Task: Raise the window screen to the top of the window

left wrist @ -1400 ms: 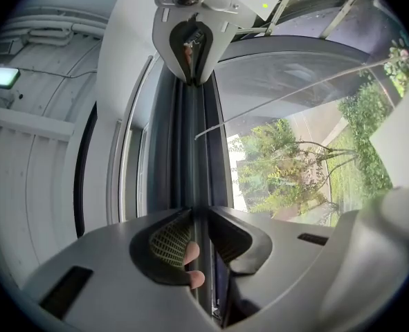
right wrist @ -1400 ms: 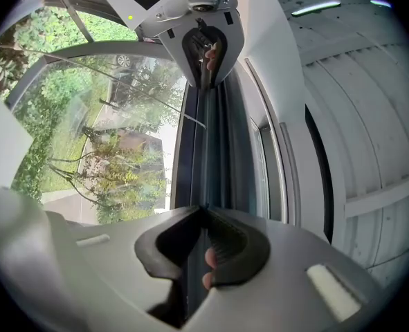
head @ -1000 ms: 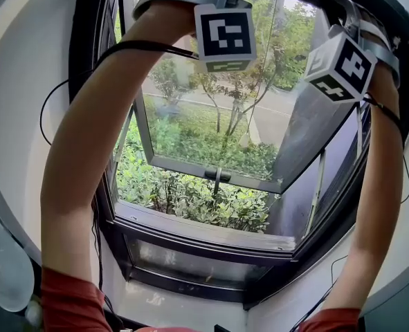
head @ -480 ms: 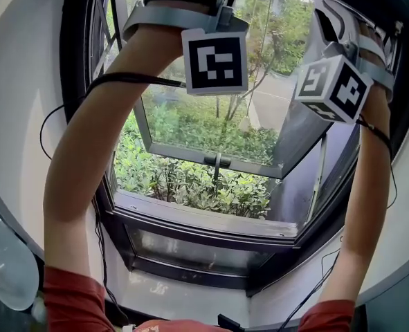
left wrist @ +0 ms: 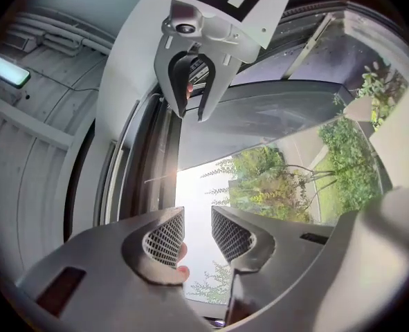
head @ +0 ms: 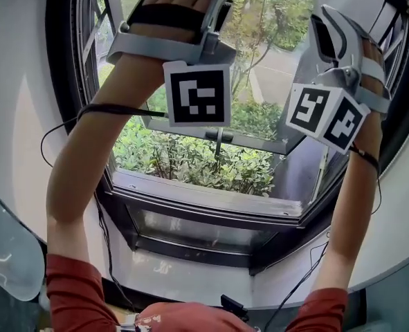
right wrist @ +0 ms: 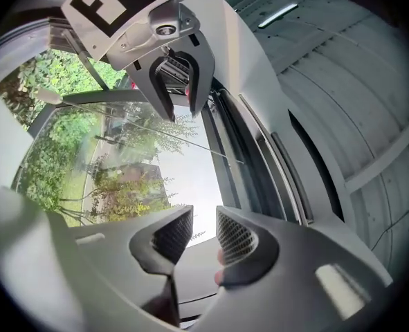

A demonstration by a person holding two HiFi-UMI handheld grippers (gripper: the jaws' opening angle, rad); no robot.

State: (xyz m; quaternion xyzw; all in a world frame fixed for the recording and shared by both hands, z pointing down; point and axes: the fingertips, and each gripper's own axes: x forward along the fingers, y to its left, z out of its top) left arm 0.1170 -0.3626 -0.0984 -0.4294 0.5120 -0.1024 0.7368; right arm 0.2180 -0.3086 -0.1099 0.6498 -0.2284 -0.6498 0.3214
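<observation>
My arms are raised in front of the window. In the head view I see the left gripper's marker cube (head: 197, 93) and the right gripper's marker cube (head: 326, 116); the jaws are hidden behind them. The left gripper (left wrist: 197, 216) stands open with only sky and trees between its pads. The right gripper (right wrist: 204, 216) is open too, nothing between its pads, and its jaws have just been opening a little. Each shows in the other's view, the right gripper (left wrist: 192, 109) and the left gripper (right wrist: 181, 109). I cannot make out the window screen itself; a thin cord (right wrist: 190, 142) crosses the pane.
The dark window frame (head: 60, 81) surrounds an outward-opened casement sash with a handle (head: 218, 135). The sill (head: 204, 198) lies below, shrubs outside. Black cables (head: 100, 109) run along both arms. Grey ceiling and wall flank the frame (right wrist: 259, 158).
Both grippers have come down in the head view, their marker cubes now lower and nearer the sash handle. The sill and lower frame sit higher in the picture.
</observation>
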